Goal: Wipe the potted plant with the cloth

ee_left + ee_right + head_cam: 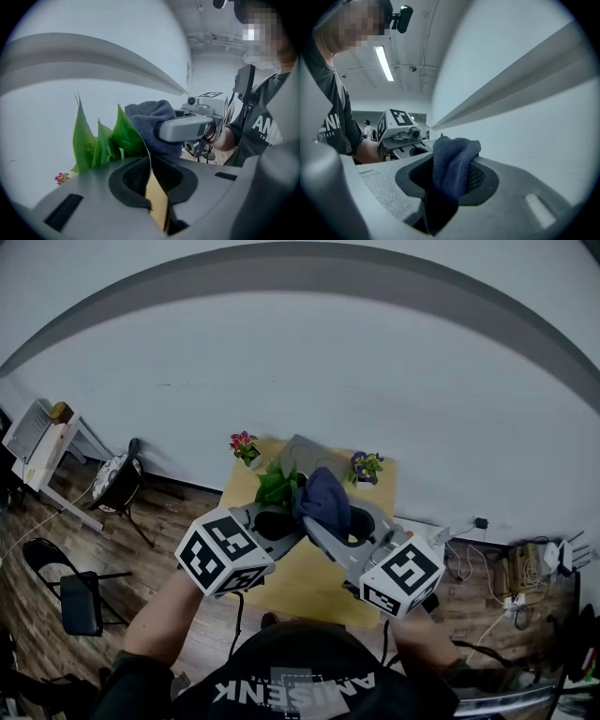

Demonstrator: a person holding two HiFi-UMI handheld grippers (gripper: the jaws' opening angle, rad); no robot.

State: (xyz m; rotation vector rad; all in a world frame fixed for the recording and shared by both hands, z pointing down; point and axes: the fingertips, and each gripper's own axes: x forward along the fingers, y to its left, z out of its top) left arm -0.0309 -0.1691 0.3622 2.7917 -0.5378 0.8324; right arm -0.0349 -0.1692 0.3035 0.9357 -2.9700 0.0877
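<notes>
Clamping a dark blue cloth (454, 157) between its pads, the right gripper (451, 182) has the fabric bunched up above the jaws and trailing down between them. Just beside it, the left gripper (151, 174) is pinched onto the thin edge of a green leaf (127, 136), its jaws nearly together. The cloth sits right against that leaf, so both grippers meet at the potted plant (277, 486), whose pot is hidden behind them in the head view. Each gripper carries a cube (223, 554) with black-and-white square markers and no letters. The plant stands on a yellow tabletop (323, 582) against a pale wall, between a small pot of pink flowers (245, 445) and one of purple flowers (364, 465). White print on the person's dark shirt (291, 688) is only partly legible: the right gripper view shows large letters ending "NK" above a smaller "STATE".
</notes>
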